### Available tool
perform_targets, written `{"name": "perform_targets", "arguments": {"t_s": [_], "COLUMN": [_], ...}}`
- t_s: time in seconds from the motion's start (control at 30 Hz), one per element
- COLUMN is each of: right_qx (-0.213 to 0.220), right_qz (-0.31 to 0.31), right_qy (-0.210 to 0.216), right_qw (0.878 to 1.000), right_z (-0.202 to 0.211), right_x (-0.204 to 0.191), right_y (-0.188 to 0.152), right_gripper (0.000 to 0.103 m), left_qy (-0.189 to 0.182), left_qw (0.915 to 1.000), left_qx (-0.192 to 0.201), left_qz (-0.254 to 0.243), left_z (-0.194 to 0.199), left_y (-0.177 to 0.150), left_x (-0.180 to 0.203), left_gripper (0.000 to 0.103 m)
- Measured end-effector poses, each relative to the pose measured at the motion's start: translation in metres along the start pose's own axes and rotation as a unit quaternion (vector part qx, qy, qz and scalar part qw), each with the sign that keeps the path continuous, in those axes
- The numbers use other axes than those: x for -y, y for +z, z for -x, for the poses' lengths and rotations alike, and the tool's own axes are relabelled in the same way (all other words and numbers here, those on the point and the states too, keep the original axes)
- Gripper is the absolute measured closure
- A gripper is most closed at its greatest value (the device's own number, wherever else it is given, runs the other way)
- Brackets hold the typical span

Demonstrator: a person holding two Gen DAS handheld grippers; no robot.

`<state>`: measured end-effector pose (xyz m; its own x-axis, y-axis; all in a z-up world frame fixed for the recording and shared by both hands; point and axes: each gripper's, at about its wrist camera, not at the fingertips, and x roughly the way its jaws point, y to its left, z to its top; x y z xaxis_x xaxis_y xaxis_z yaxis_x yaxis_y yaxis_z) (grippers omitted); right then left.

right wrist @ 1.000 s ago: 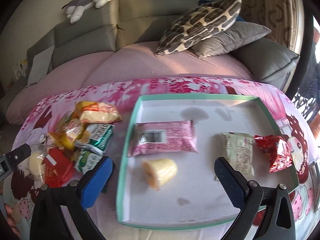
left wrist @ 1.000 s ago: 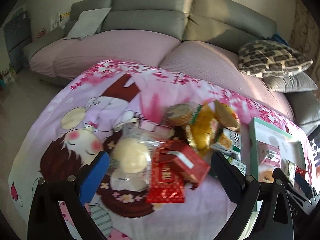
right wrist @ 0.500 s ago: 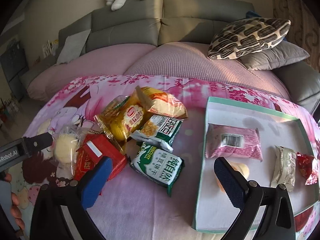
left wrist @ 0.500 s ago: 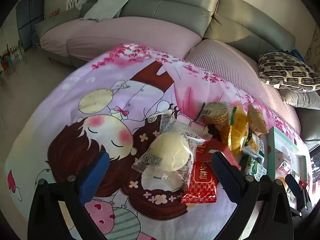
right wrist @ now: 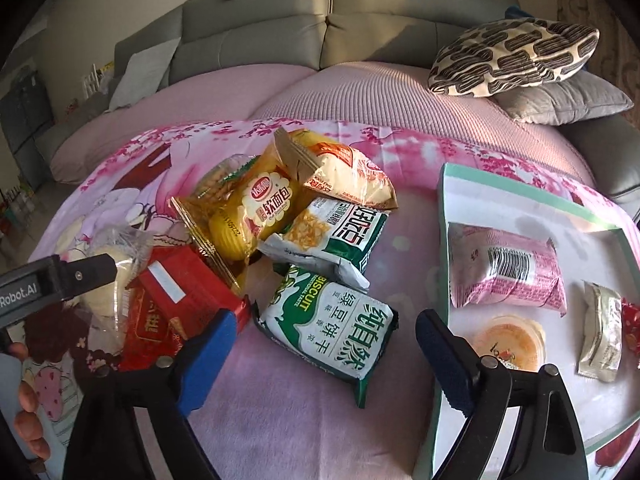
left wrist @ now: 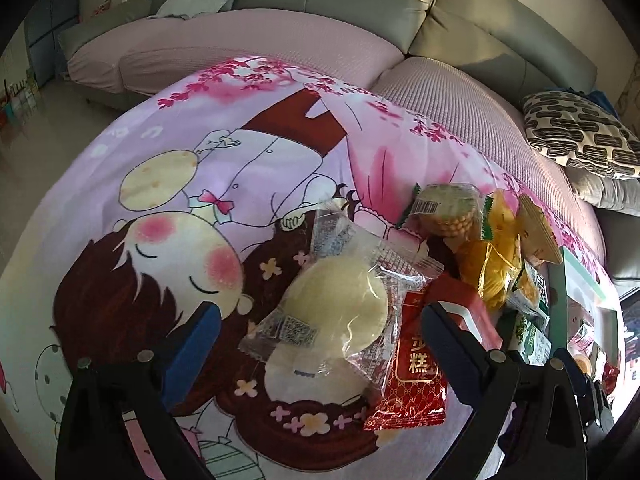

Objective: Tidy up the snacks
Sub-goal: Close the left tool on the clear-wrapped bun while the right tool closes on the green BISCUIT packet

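Note:
Two pale round buns in clear wrap [left wrist: 340, 304] lie on the cartoon cloth between the fingers of my left gripper [left wrist: 320, 336], which is open and clear of them. A red packet [left wrist: 412, 376] and a red box [left wrist: 460, 296] lie just to their right. My right gripper [right wrist: 324, 340] hangs over a green-and-white biscuit pack [right wrist: 336, 328]. Its jaws are closing around the pack, with a gap left on each side. Behind it are a second green pack [right wrist: 336, 236], a yellow bread pack [right wrist: 256, 216] and an orange-and-white bag [right wrist: 344, 176].
A green-rimmed white tray [right wrist: 442, 240] at the right holds a pink packet [right wrist: 504, 272], a jelly cup [right wrist: 508, 340], a pale packet [right wrist: 604, 332] and a red one [right wrist: 632, 324]. A grey and pink sofa [right wrist: 360, 92] with a patterned cushion [right wrist: 516, 56] runs behind. A person's fingers [right wrist: 24, 412] show at lower left.
My right gripper swung left from over the tray to the snack pile, and its jaws narrowed. My left gripper sank and shifted left, from over the red box to around the buns.

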<state>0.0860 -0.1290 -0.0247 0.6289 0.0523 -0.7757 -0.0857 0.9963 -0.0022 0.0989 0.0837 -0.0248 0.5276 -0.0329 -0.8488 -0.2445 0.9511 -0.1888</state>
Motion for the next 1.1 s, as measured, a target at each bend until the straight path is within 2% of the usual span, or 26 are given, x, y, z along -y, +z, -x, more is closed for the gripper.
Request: {"name": "perform_targets", "arguments": {"t_s": [0.07, 0.13, 0.23, 0.3, 0.37, 0.47, 0.73, 1.1], "right_qx": [0.003, 0.005, 0.006, 0.007, 0.007, 0.003, -0.002, 0.001], "right_qz": [0.005, 0.008, 0.016, 0.023, 0.031, 0.036, 0.030, 0.026], "right_qy": [-0.007, -0.011, -0.021, -0.028, -0.033, -0.029, -0.025, -0.025], "right_qw": [1.000, 1.000, 1.000, 0.999, 0.999, 0.999, 0.999, 0.999], "right_z": [-0.002, -0.003, -0.004, -0.005, -0.005, -0.008, -0.010, -0.009], "right_x": [-0.002, -0.003, -0.006, -0.007, -0.008, -0.010, -0.009, -0.010], "right_y": [-0.001, -0.002, -0.003, -0.003, -0.004, -0.005, -0.006, -0.007], "right_gripper": [0.011, 0.012, 0.014, 0.014, 0.015, 0.022, 0.023, 0.030], "left_qy": [-0.005, -0.009, -0.004, -0.004, -0.004, -0.008, -0.005, -0.003], "left_qw": [1.0000, 0.9999, 0.9998, 0.9998, 0.9998, 0.9998, 0.9998, 0.9998], "left_qx": [-0.002, -0.012, -0.017, -0.017, -0.018, -0.014, -0.015, -0.015], "left_qz": [0.000, 0.004, 0.004, 0.006, 0.009, 0.012, 0.010, 0.010], "left_z": [-0.004, -0.009, -0.013, -0.013, -0.013, -0.012, -0.010, -0.009], "left_y": [0.000, -0.001, -0.002, -0.002, -0.003, -0.003, -0.004, -0.004], "left_x": [0.001, 0.000, 0.001, 0.000, -0.001, -0.001, 0.000, 0.000], "left_gripper": [0.012, 0.017, 0.019, 0.028, 0.030, 0.039, 0.041, 0.041]}}
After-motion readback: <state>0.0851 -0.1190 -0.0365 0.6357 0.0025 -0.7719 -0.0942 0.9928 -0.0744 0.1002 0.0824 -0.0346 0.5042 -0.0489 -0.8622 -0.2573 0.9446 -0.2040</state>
